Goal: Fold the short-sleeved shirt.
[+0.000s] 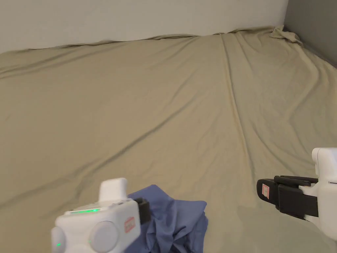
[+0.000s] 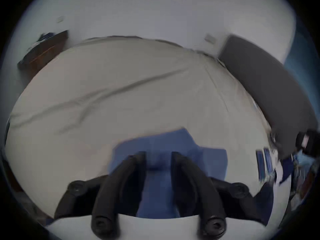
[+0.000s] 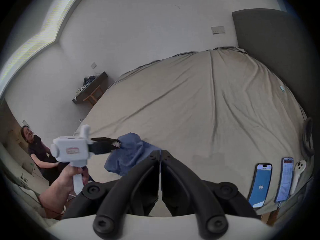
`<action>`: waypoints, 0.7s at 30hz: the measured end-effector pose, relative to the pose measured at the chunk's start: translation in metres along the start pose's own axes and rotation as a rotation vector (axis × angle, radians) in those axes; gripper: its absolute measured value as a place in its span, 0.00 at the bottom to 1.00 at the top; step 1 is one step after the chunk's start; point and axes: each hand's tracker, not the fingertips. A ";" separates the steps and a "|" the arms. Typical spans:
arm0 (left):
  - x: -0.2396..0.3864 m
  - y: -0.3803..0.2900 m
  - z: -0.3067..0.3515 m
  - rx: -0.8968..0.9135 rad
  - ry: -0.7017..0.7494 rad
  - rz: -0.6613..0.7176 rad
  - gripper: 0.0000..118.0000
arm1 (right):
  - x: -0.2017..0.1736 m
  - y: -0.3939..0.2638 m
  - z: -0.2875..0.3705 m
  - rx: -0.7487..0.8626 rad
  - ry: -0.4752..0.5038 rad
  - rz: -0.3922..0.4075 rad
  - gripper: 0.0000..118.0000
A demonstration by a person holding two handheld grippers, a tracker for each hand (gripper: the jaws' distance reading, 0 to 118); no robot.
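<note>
A crumpled blue shirt [image 1: 177, 224] lies in a heap near the front edge of the bed, on the beige sheet [image 1: 164, 108]. My left gripper [image 1: 144, 210] reaches into the heap from the left. In the left gripper view its jaws [image 2: 158, 157] stand a little apart with blue shirt [image 2: 159, 183] bunched between them. The right gripper view shows that gripper [image 3: 118, 144] at the raised top of the shirt [image 3: 128, 153], held by a hand [image 3: 69, 179]. My right gripper [image 1: 265, 192] hovers to the right of the shirt, apart from it; its jaws [image 3: 160, 151] meet, holding nothing.
Two phones [image 3: 260, 185] [image 3: 284, 179] and a white controller [image 3: 297, 172] lie along the bed's right edge. A grey headboard [image 3: 277, 53] bounds the right side. Another person [image 3: 34, 148] is beside the bed at the left, and a dark shelf [image 3: 90, 89] hangs on the wall.
</note>
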 end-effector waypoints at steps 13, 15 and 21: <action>0.134 -0.054 -0.024 -0.147 -0.308 -0.240 0.25 | -0.003 0.003 0.010 -0.006 0.015 0.005 0.04; 0.123 -0.051 -0.010 -0.144 -0.332 -0.191 0.25 | -0.009 0.006 0.005 0.005 0.036 0.010 0.04; 0.002 -0.030 0.061 -0.021 -0.251 0.002 0.25 | -0.031 0.017 -0.048 -0.048 0.228 -0.038 0.04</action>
